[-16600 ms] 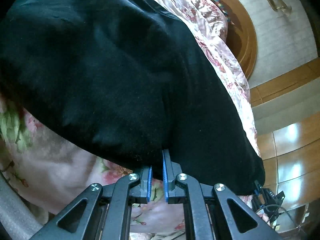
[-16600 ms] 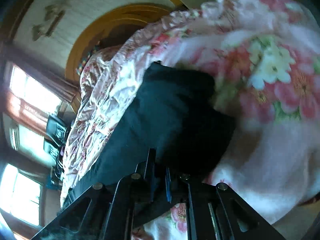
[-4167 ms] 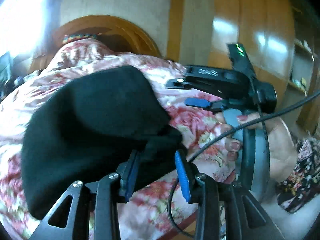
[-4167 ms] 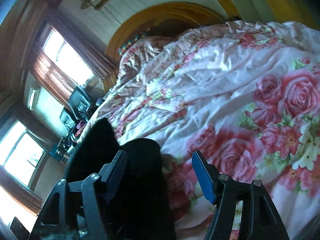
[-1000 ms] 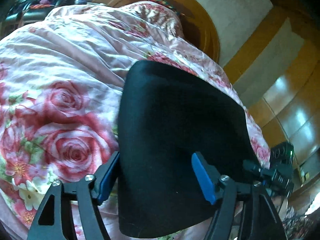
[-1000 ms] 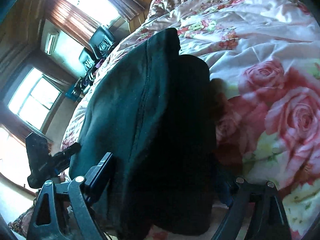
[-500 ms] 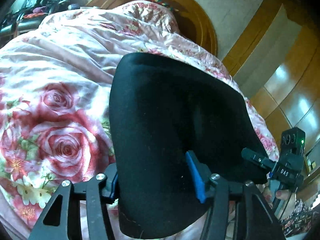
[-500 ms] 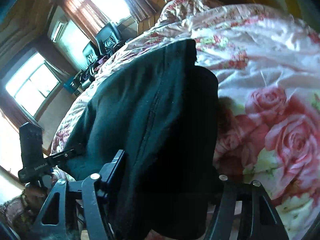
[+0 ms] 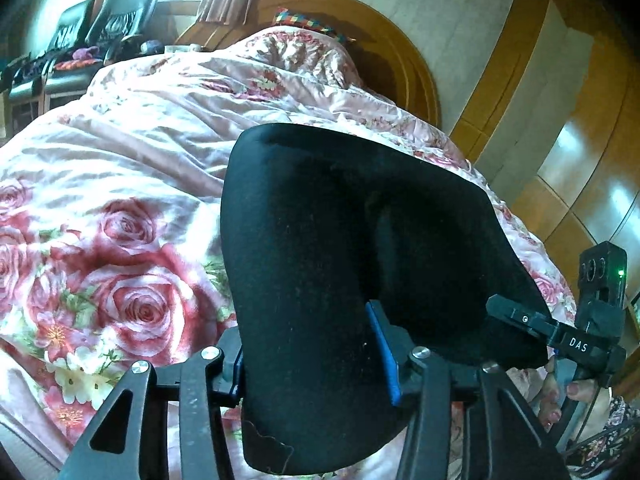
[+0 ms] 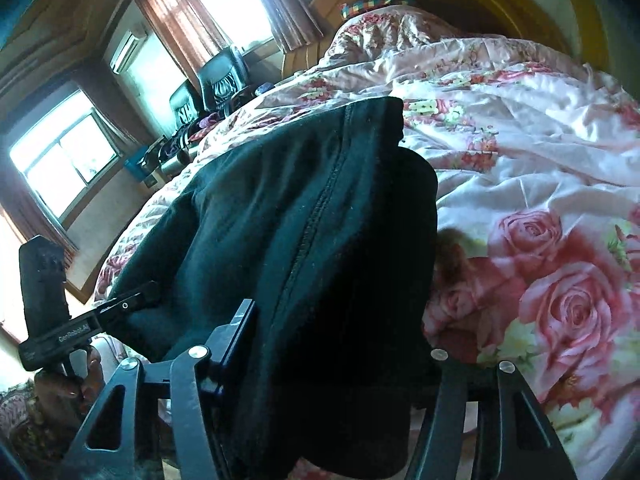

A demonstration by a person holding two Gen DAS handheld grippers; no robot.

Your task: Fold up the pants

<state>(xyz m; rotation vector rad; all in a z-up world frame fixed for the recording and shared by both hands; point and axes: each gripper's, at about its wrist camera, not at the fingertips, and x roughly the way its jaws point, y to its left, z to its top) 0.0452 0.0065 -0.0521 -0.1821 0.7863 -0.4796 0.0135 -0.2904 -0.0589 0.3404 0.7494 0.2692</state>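
- The bed's pink satin quilt printed with red roses (image 9: 120, 184) is lying rumpled and spreading across both views, running back to a rounded wooden headboard (image 9: 404, 68).
- The black folded fabric pants (image 9: 352, 240) are resting on the quilt at the near edge of the bed — a thick, rounded bundle, with a stitched seam running down its length in the right wrist view (image 10: 312, 216).
- The left gripper (image 9: 316, 354) is straddling the near end of the bundle; its blue-padded fingers (image 9: 384, 352) are standing spread apart on either side of the cloth, not clamping it.
- The right gripper (image 10: 344, 364) is sitting over the other near corner, its fingers likewise parted with the fabric bulging between them — the right one is hidden under the cloth.
- Two black chairs (image 9: 100, 20) are standing by the bright window beyond the bed.
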